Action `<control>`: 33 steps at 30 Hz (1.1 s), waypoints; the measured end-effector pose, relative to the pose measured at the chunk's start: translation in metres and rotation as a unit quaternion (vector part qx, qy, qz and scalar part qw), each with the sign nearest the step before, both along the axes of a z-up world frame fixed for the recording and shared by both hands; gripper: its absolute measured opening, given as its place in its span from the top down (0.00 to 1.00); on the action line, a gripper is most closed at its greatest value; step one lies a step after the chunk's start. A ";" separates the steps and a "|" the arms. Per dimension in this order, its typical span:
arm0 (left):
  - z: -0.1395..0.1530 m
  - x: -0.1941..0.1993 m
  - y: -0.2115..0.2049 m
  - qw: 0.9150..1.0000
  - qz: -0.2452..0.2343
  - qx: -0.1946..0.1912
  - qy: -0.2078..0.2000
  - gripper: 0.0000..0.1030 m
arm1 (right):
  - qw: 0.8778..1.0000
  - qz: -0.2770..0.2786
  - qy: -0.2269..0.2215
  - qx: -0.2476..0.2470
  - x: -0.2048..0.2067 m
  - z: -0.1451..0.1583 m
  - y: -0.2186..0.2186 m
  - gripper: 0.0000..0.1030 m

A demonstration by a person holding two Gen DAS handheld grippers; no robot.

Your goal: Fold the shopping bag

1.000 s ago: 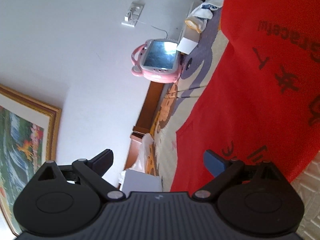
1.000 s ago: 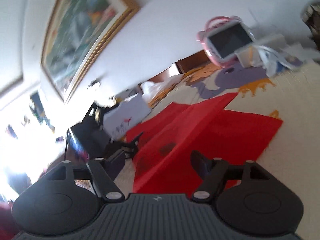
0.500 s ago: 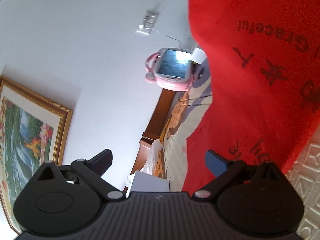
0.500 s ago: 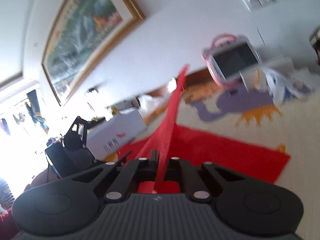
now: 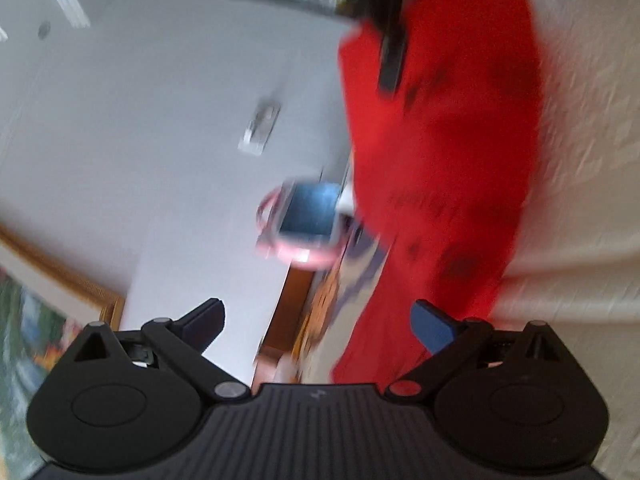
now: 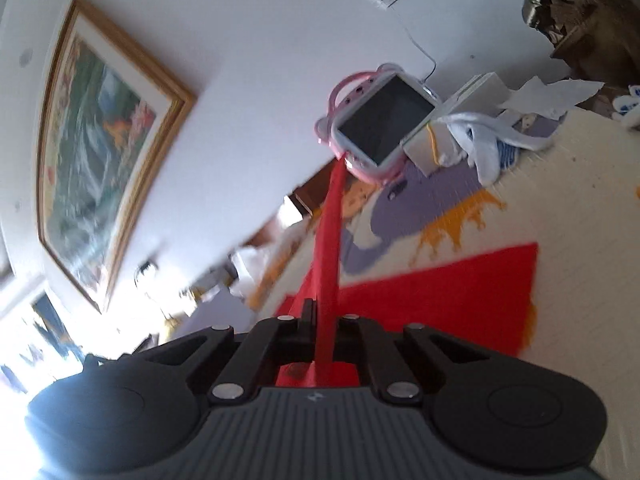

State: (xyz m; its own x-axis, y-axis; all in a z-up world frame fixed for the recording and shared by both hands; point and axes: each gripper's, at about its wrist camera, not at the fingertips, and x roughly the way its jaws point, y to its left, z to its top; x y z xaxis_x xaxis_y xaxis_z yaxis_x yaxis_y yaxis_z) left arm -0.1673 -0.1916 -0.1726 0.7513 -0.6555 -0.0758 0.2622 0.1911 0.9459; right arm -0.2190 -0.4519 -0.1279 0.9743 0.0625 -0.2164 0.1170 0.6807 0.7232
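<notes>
Both grippers point roughly level: right gripper pinches red bag; left gripper gapes empty.

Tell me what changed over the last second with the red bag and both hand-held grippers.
The right hand-held gripper shut on an edge of the red bag and lifted it off the bed, so the fabric now stands up in the left view. The left hand-held gripper stayed open, holding nothing. The pink tablet has not moved.
</notes>
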 end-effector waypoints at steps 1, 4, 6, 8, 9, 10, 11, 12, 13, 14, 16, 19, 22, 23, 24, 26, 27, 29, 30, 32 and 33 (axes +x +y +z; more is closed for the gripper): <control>0.001 -0.004 -0.002 1.000 -0.010 -0.003 0.000 0.04 | 1.000 -0.004 0.008 0.011 0.008 -0.002 -0.007 0.98; 0.002 -0.010 -0.010 1.000 -0.028 -0.013 0.007 0.04 | 1.000 -0.006 0.015 0.022 0.014 -0.005 -0.011 0.98; 0.000 -0.011 -0.011 0.999 -0.034 -0.010 0.013 0.04 | 0.999 -0.008 0.015 0.034 0.016 -0.010 -0.014 0.98; -0.005 -0.012 -0.012 0.999 -0.039 0.000 0.013 0.04 | 0.999 -0.010 0.016 0.046 0.013 -0.015 -0.018 0.98; -0.008 -0.010 -0.014 0.999 -0.039 0.006 0.013 0.04 | 0.998 -0.012 0.017 0.054 0.012 -0.018 -0.019 0.98; -0.010 -0.008 -0.016 0.999 -0.038 0.009 0.013 0.04 | 0.998 -0.016 0.022 0.061 0.010 -0.022 -0.022 0.98; -0.011 -0.005 -0.019 0.999 -0.034 0.011 0.013 0.04 | 0.997 -0.020 0.027 0.069 0.009 -0.025 -0.024 0.98; -0.011 -0.001 -0.024 0.999 -0.028 0.013 0.015 0.04 | 0.996 -0.022 0.034 0.078 0.008 -0.029 -0.026 0.98; -0.011 0.003 -0.028 1.000 -0.023 0.013 0.017 0.04 | 0.995 -0.025 0.042 0.084 0.009 -0.033 -0.027 0.97; -0.011 0.008 -0.033 1.000 -0.017 0.015 0.016 0.03 | 0.995 -0.027 0.048 0.086 0.009 -0.034 -0.027 0.97; -0.013 0.017 -0.042 1.000 -0.004 0.022 0.011 0.03 | 0.995 -0.024 0.056 0.082 0.010 -0.032 -0.025 0.97; -0.011 0.030 -0.054 0.999 0.007 0.022 0.028 0.03 | 0.995 -0.025 0.068 0.070 0.012 -0.030 -0.023 0.95; -0.010 0.037 -0.059 0.999 0.013 0.019 0.038 0.03 | 0.994 -0.029 0.078 0.070 0.013 -0.033 -0.023 0.94; -0.010 0.040 -0.060 0.999 0.016 0.017 0.046 0.03 | 0.994 -0.032 0.082 0.068 0.014 -0.033 -0.023 0.94; -0.008 0.044 -0.060 0.998 0.022 0.015 0.062 0.03 | 0.994 -0.038 0.085 0.058 0.014 -0.031 -0.023 0.93; -0.007 0.049 -0.060 0.996 0.031 0.012 0.081 0.03 | 0.996 -0.052 0.076 0.021 0.009 -0.020 -0.021 0.84; -0.006 0.051 -0.060 0.996 0.034 0.011 0.087 0.03 | 0.995 -0.061 0.074 0.003 0.006 -0.015 -0.021 0.78; -0.007 0.052 -0.059 0.995 0.035 0.009 0.088 0.03 | 0.988 -0.104 0.068 -0.087 -0.012 0.011 -0.012 0.52; -0.008 0.051 -0.059 0.996 0.033 0.009 0.085 0.03 | 0.986 -0.109 0.066 -0.110 -0.017 0.017 -0.008 0.49; -0.009 0.050 -0.059 0.996 0.031 0.011 0.081 0.03 | 0.972 -0.092 0.059 -0.207 -0.034 0.045 0.014 0.43; -0.008 0.050 -0.059 0.996 0.030 0.012 0.082 0.03 | 0.965 -0.063 0.057 -0.249 -0.038 0.054 0.028 0.43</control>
